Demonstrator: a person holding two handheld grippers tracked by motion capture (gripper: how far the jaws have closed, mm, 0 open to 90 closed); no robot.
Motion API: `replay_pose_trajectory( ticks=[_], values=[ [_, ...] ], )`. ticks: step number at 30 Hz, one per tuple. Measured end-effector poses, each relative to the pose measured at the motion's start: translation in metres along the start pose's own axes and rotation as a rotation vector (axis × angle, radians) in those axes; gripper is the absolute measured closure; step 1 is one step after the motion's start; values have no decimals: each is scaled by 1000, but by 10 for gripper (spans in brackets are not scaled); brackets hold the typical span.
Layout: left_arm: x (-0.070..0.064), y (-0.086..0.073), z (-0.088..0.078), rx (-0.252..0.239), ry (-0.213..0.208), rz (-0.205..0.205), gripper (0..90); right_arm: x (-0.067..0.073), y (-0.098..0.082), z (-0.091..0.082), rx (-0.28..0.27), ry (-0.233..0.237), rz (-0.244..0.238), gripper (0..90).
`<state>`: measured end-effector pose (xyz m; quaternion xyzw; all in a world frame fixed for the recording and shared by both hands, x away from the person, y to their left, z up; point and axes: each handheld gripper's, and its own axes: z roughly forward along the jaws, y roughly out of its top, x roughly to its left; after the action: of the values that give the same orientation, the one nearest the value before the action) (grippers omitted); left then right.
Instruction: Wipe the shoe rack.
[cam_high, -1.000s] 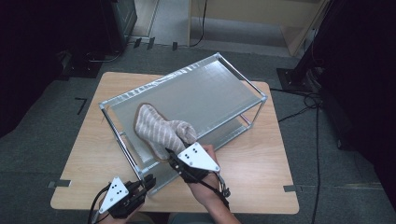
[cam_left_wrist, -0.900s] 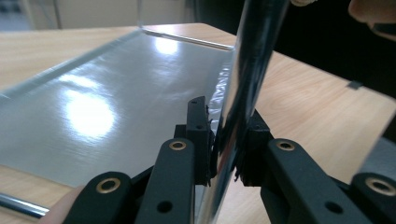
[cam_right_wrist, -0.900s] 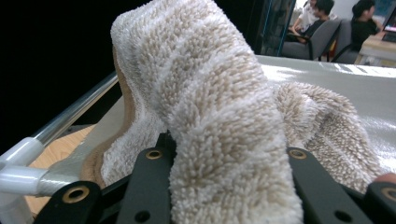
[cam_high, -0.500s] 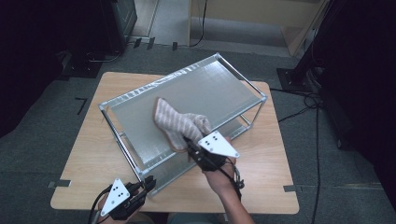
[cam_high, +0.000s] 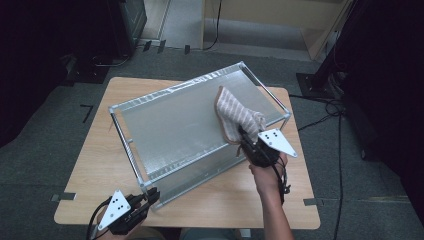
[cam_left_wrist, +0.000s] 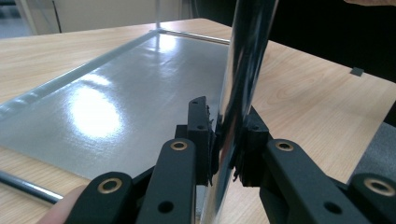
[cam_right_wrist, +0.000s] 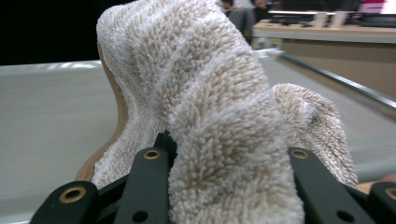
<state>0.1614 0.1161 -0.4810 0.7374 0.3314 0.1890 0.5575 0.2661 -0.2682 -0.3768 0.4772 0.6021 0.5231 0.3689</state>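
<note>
From above, we are holding the striped towel (cam_high: 237, 119) in our right tool (cam_high: 248, 141) on the metal rack's (cam_high: 175, 130) top shelf, near its right end. Along the left tool (cam_left_wrist: 225, 148), we are clamping the rack's chrome post (cam_left_wrist: 238, 84) above the tabletop (cam_left_wrist: 299, 88). Along the right tool (cam_right_wrist: 224, 163), we are gripping bunched towel (cam_right_wrist: 210, 93).

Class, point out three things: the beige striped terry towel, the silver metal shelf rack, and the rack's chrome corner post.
Beige striped terry towel (cam_high: 237, 116), high view, middle of the cloth.
Silver metal shelf rack (cam_high: 175, 127), high view, bare top shelf.
Chrome corner post (cam_left_wrist: 238, 79), left gripper view, mid-shaft.
</note>
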Motion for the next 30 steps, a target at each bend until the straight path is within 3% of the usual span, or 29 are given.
replay_pose_trajectory(
  ticks=[5,8,10,12,15,21,27,30],
  values=[
    [8,0,-3,-1,16,-15,794,-31,-2,-1,-29,-78,53,667],
    [8,-1,-3,-6,22,-26,794,-38,-3,-2,-41,-95,66,668],
    [8,-2,-3,-12,24,-36,793,-36,-5,-2,-47,-101,64,670],
    [7,-2,-3,-14,25,-43,793,-29,-5,-2,-40,-109,61,670],
    [7,-2,-2,-20,26,-54,791,-18,-5,-2,-33,-71,67,670],
    [4,-2,1,-30,49,-71,789,18,-5,-1,-14,-10,7,665],
    [2,-2,4,-28,38,-98,784,51,-6,-3,6,105,-8,664],
    [-2,-2,7,-24,32,-92,784,72,-8,-6,3,142,-32,663]
  ],
)
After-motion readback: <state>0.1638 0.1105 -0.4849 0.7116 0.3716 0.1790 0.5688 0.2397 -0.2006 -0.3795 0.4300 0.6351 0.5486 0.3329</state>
